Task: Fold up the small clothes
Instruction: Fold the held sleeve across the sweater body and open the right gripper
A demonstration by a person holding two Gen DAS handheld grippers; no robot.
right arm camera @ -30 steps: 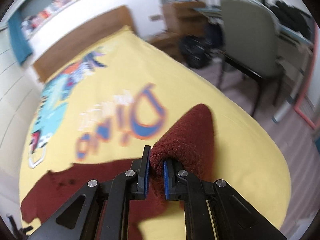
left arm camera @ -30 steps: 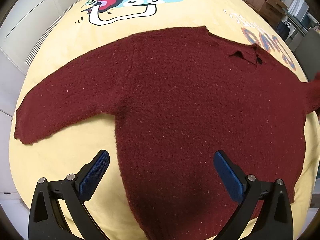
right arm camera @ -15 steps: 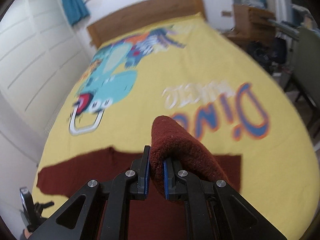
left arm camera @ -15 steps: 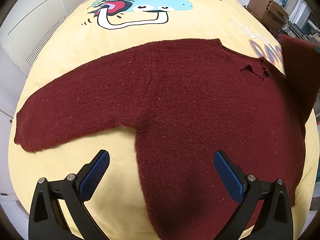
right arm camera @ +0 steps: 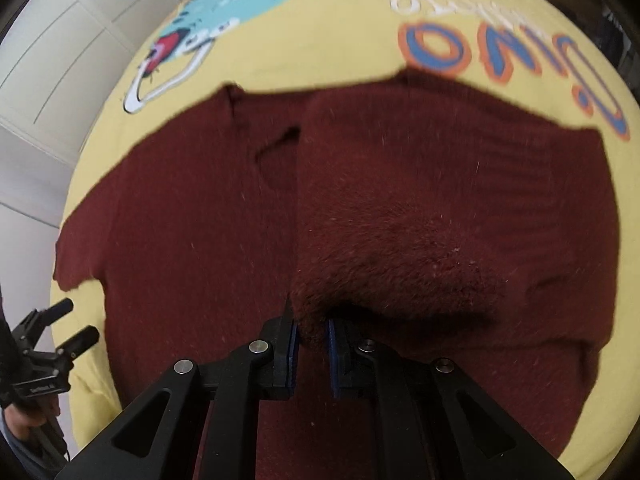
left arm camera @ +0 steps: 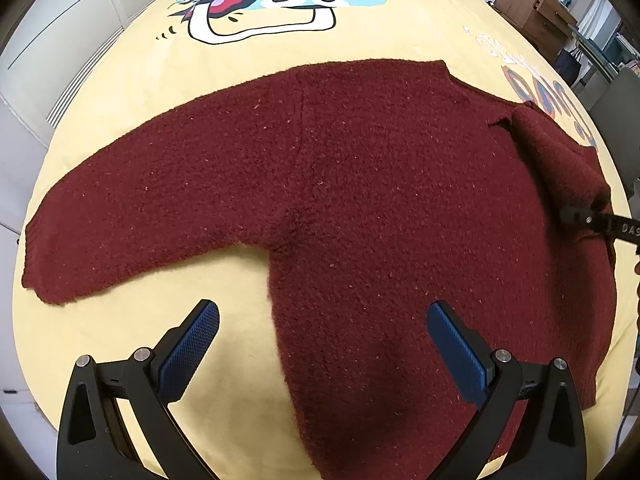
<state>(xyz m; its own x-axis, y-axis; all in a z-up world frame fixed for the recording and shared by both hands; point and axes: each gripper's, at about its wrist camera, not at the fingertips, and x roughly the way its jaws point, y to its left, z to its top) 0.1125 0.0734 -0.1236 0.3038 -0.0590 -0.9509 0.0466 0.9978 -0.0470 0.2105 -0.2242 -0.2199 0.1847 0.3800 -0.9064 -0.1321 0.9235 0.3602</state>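
Observation:
A dark red knitted sweater (left arm camera: pixel 360 184) lies flat on the yellow bedspread (left arm camera: pixel 240 280), its left sleeve (left arm camera: pixel 120 216) stretched out sideways. My left gripper (left arm camera: pixel 322 312) hovers open over the sweater's lower left edge, with nothing between its pads. My right gripper (right arm camera: pixel 312 336) pinches the cuff of the right sleeve (right arm camera: pixel 392 248), which is folded back over the sweater's body; its jaws are opening slightly with the cuff still between them. In the left wrist view the right gripper (left arm camera: pixel 576 214) shows at the far right under the folded sleeve (left arm camera: pixel 556 156). The left gripper (right arm camera: pixel 76 324) appears at the right wrist view's left edge.
The bedspread carries a cartoon dinosaur print (left arm camera: pixel 280 4) and lettering (right arm camera: pixel 500 52) beyond the sweater. White wardrobe doors (left arm camera: pixel 48 40) run along the left of the bed. A wooden cabinet (left arm camera: pixel 536 12) stands at the back right. A hand (right arm camera: pixel 20 424) holds the left gripper.
The right gripper swung the held sleeve in from the bed's right side and lowered it onto the sweater's body. The left gripper shifted slightly and stayed open.

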